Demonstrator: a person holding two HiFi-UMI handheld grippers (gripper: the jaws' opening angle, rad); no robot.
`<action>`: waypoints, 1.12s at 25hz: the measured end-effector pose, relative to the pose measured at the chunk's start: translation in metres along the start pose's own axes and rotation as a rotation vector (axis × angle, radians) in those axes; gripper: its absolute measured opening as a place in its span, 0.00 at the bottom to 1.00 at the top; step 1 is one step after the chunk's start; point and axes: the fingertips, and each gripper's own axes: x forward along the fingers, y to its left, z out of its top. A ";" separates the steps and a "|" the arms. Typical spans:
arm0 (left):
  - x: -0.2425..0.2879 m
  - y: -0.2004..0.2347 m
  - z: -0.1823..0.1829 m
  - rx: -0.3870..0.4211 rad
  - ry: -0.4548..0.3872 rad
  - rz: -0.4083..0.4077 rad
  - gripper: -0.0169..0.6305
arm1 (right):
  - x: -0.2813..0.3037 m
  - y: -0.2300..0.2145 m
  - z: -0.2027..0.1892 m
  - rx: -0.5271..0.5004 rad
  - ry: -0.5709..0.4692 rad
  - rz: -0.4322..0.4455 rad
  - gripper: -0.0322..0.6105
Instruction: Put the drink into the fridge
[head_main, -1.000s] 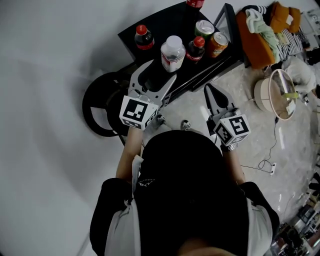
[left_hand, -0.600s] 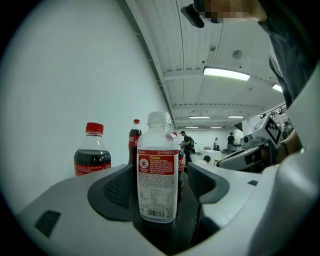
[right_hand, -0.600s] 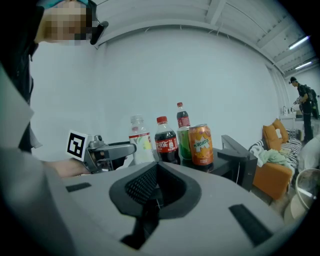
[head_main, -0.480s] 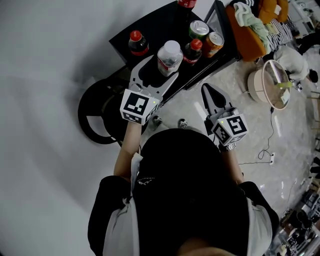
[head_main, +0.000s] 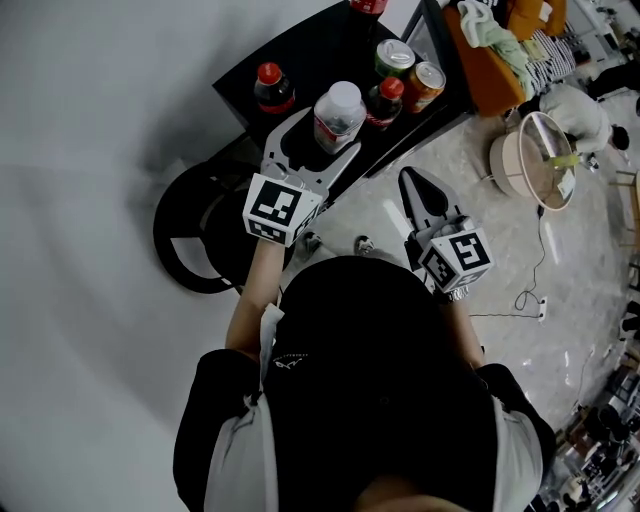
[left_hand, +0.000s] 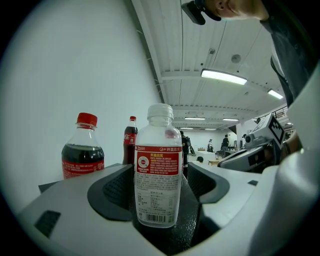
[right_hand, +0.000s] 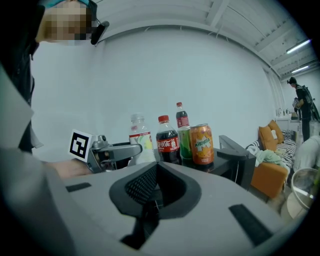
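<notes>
The task is barely begun: the clear bottle (left_hand: 157, 170), a white-capped drink, stands on the black counter (head_main: 300, 50) between the jaws of the left claw (head_main: 320, 137); those jaws have just been opening and stand released, pads clear of it. No fridge shows in any view, so grasping, carrying and placing all seem left; the right claw (right_hand: 157, 172) is clenched on nothing. The bottle's red label carries Chinese print too small to read, above a barcode; the orange can (right_hand: 202, 145) reads Mirinda; the cola bottle (right_hand: 167, 140) wears a red Coca-Cola label in Chinese characters.
</notes>
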 end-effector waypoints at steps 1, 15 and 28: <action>0.001 0.000 0.000 0.001 0.002 -0.003 0.53 | -0.001 -0.001 -0.001 -0.005 0.004 -0.009 0.07; -0.013 0.014 -0.003 -0.062 -0.025 0.065 0.47 | -0.025 -0.004 -0.016 0.022 -0.008 -0.069 0.07; -0.045 -0.025 0.017 -0.054 -0.102 0.219 0.47 | -0.069 -0.032 -0.019 0.033 -0.021 0.036 0.07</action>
